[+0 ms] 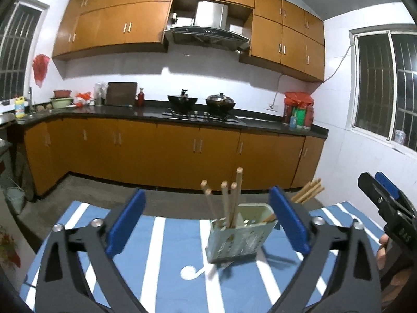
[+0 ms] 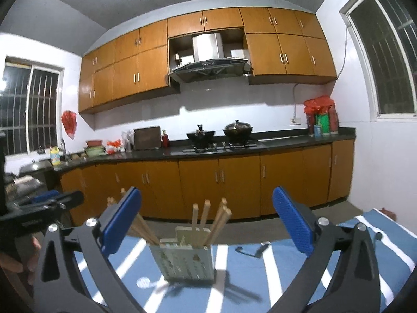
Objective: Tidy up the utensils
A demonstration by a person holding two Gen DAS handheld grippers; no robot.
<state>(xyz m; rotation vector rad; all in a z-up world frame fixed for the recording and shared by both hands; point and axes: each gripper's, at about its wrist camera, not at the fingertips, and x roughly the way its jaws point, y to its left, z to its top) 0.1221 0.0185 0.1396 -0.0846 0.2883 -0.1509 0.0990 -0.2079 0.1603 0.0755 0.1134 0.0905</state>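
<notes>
left wrist view shows the left gripper (image 1: 207, 224) wide open and empty, like the right gripper (image 2: 207, 224), since the chopsticks (image 1: 229, 203) already stand in the holder (image 1: 234, 240) on the bench (image 1: 166, 255).

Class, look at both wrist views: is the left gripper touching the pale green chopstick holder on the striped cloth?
Apart. In the left wrist view, the left gripper is open, with striped cloth visible between each blue finger and the chopstick holder.

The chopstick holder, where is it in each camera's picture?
Left wrist view: the chopstick holder stands low, right of centre, on the striped cloth.
Right wrist view: low, just left of centre.
Shared landmark: the range hood, high on the far wall.
</notes>
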